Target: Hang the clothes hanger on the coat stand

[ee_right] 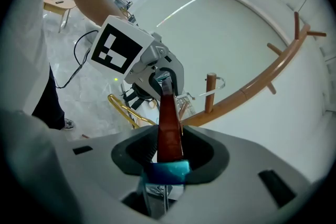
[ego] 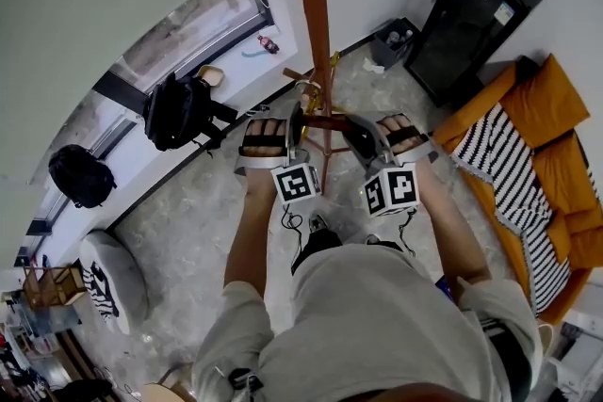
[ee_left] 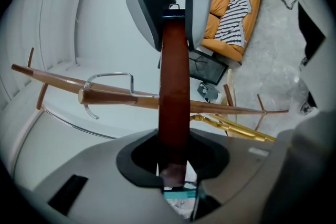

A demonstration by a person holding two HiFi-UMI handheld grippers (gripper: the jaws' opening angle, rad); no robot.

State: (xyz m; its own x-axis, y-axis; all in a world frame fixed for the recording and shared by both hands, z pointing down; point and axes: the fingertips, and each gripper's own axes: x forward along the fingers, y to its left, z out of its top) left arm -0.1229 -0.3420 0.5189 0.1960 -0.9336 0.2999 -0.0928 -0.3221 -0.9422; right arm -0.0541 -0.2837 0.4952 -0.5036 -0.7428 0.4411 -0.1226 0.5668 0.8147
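Left gripper (ee_left: 173, 176) is clamping one arm of the wooden clothes hanger (ee_left: 174, 86). Right gripper (ee_right: 167, 162) is clamping the other arm. Both sets of jaws are closed on the wood. The hanger is spanning between them, close against the coat stand (ego: 311, 5). Its metal hook (ee_left: 113, 77) is sitting right by a peg (ee_right: 210, 93); whether it is seated, cannot tell. Judging it stiff and light, with a slick-looking finish, so it may be prone to pivoting in a pinch. Best holding is on the arms, leaving the hook free.

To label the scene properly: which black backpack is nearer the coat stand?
The backpack just left of the coat stand; the other backpack lies much farther left.
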